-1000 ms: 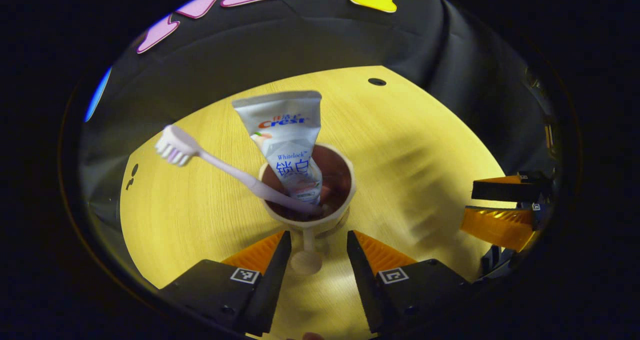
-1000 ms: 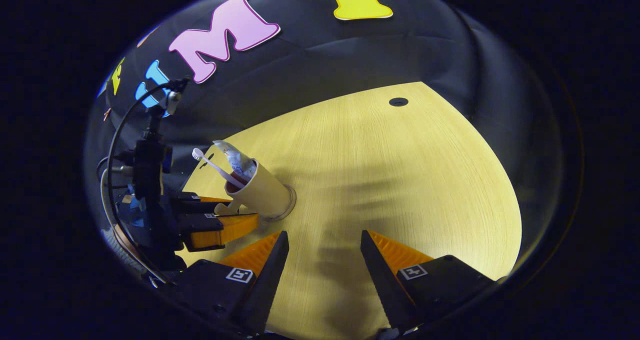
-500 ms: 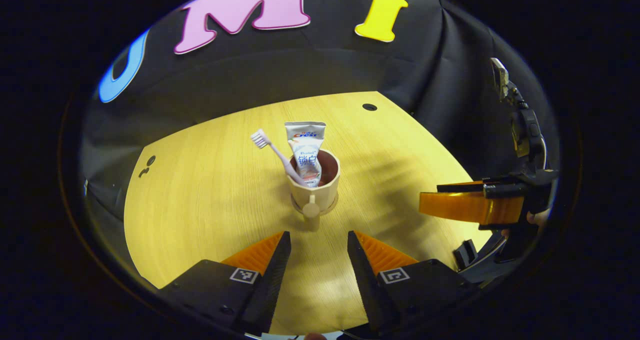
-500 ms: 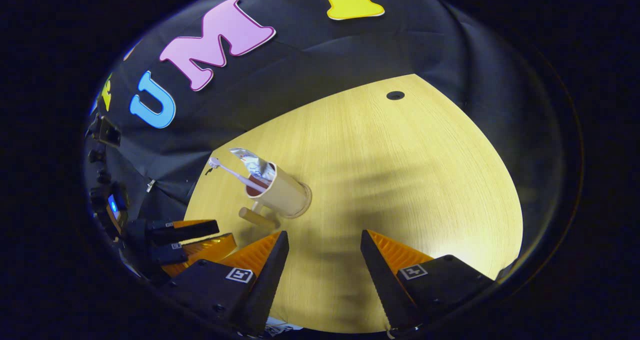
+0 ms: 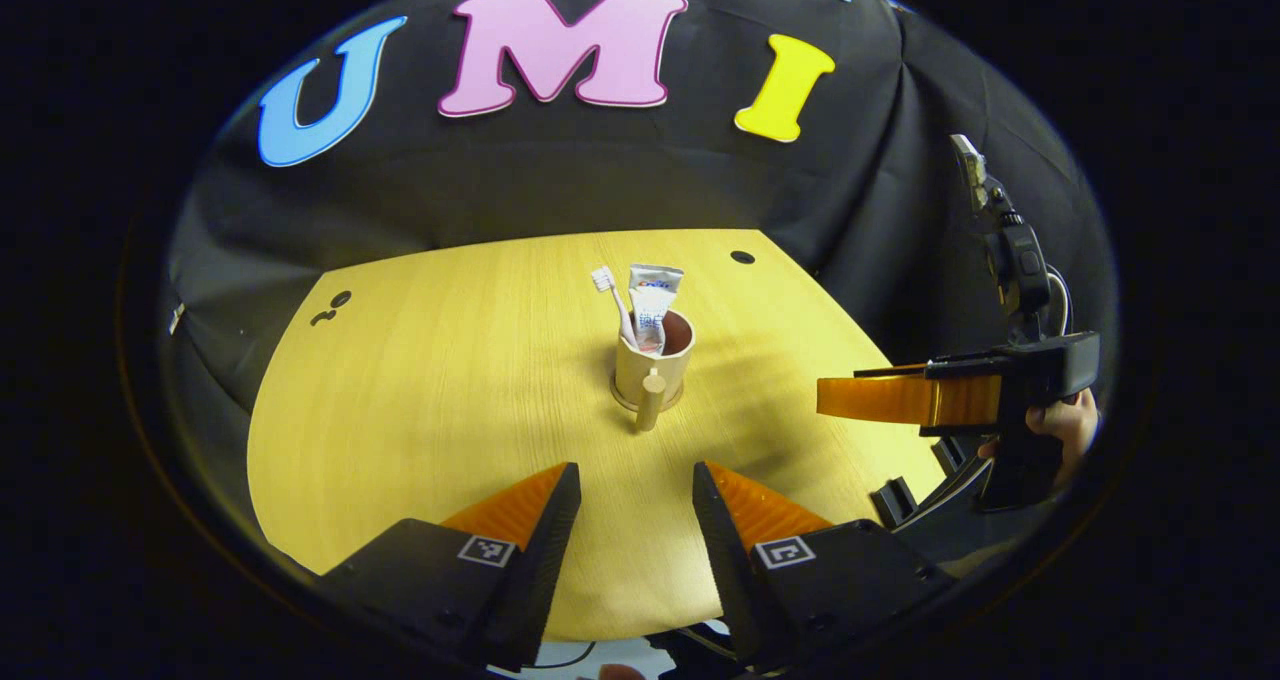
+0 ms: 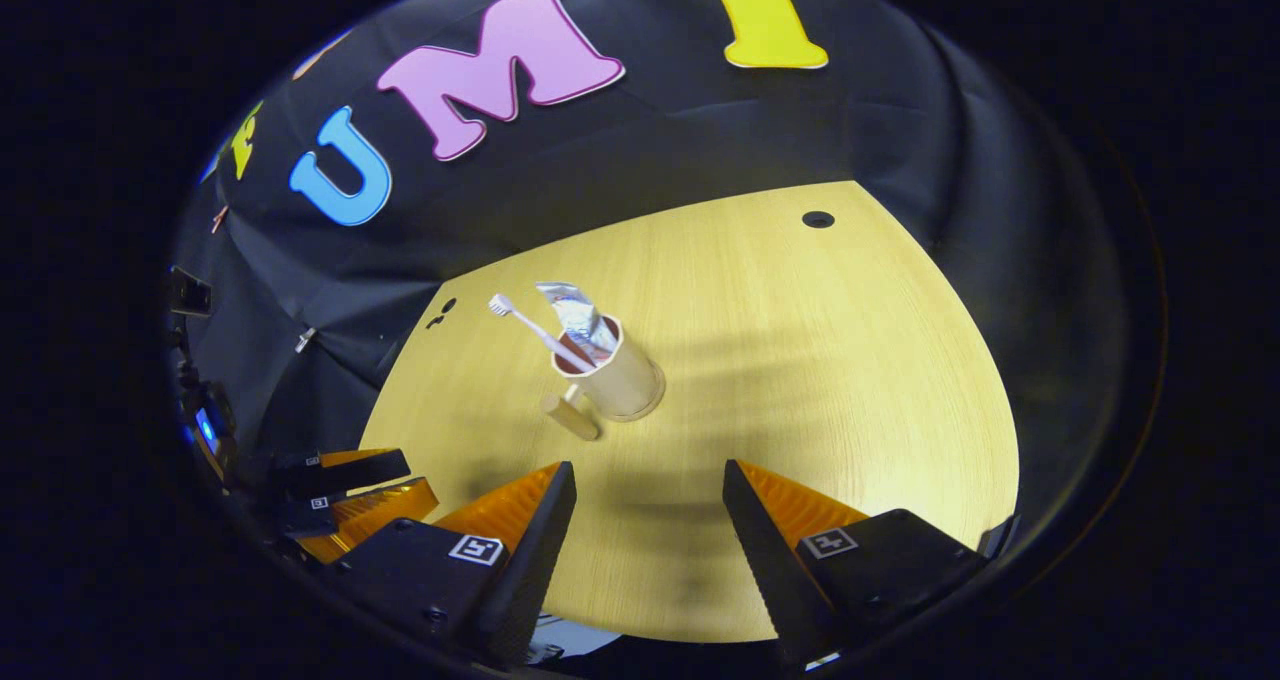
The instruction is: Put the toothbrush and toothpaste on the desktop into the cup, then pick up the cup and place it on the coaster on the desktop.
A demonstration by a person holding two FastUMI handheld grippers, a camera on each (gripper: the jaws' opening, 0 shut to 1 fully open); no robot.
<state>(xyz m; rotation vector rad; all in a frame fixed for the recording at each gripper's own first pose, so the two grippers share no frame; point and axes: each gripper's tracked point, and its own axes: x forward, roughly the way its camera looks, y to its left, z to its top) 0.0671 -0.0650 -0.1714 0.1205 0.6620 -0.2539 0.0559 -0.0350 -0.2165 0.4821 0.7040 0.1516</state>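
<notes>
Left gripper view, left to right: the yellow wood-grain bench (image 5: 420, 380) runs across the frame. Near its middle stands the cup (image 5: 655, 368), upright, seated on the round coaster (image 5: 616, 396) whose edge shows around the cup's base. The cup's peg-like handle (image 5: 650, 400) points toward the camera. The toothbrush (image 5: 612, 300) leans inside the cup, bristle head up and to the left; just beside it to the right the toothpaste (image 5: 652, 305) stands in the cup with its crimped end up. The left tool (image 5: 628, 480) sits at the bottom of the frame, fingers spread apart, released and gripping nothing, well apart from the cup. At the right edge the right tool (image 5: 835, 397) hangs over the bench edge, held by a hand (image 5: 1060, 425).

Right gripper view: the left tool (image 6: 410, 480) appears at lower left. The cup (image 6: 620, 375) with toothbrush (image 6: 530, 328) and toothpaste (image 6: 578, 315) stands left of centre. The right tool (image 6: 650, 480) is released, its fingers apart and nothing between them.
</notes>
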